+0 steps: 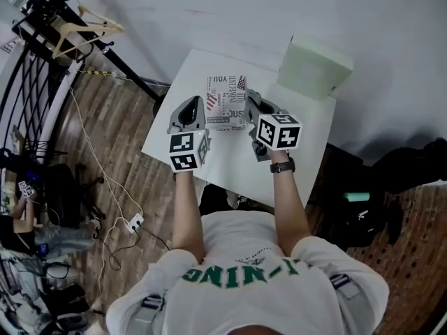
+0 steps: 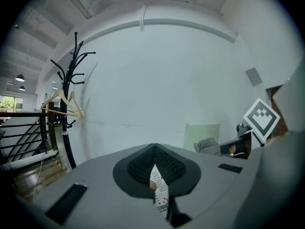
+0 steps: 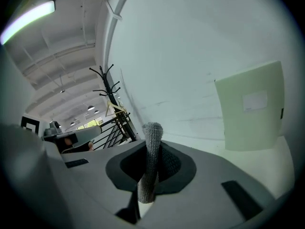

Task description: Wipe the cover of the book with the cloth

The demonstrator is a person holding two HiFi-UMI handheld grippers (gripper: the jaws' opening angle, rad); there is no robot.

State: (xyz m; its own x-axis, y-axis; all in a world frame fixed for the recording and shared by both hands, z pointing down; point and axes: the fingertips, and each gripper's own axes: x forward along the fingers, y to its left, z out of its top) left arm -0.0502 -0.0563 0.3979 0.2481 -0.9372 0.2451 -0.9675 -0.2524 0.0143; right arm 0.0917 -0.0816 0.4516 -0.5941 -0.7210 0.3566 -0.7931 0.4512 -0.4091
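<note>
Book (image 1: 225,102), white cover crowded with black lettering and flag prints, lies on the worktop (image 1: 230,160); left hand-held gripper (image 1: 198,106) pinches its left edge, right hand-held gripper (image 1: 250,99) at its right edge clamps a grey knitted cloth (image 3: 151,152)

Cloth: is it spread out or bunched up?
Bunched up: the cloth is a narrow grey roll pinched in the right gripper.
</note>
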